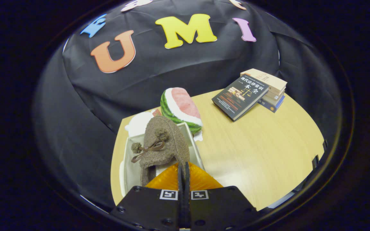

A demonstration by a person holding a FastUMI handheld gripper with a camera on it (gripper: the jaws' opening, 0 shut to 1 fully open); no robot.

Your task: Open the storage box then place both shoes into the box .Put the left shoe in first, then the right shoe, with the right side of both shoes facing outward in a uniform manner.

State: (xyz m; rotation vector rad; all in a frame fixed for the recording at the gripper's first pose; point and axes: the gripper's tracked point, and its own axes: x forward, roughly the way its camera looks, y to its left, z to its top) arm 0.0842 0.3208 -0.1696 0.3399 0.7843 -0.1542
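Your gripper (183, 173) fingers pinched narrow on heel of brown shoe (164, 144). Shoe hangs over open white storage box (127, 160), toe pointing away. Beyond box: watermelon toy (180, 107). Well beyond box, to its right: stacked books (251, 93) on table (262, 150).

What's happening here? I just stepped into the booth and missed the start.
A hand-held gripper has its fingers closed on the heel edge of a brown fuzzy slipper with a pom-pom bow, holding it over the open white storage box on the light wooden table. A plush watermelon slice sits beyond the box, with a stack of books farther off.
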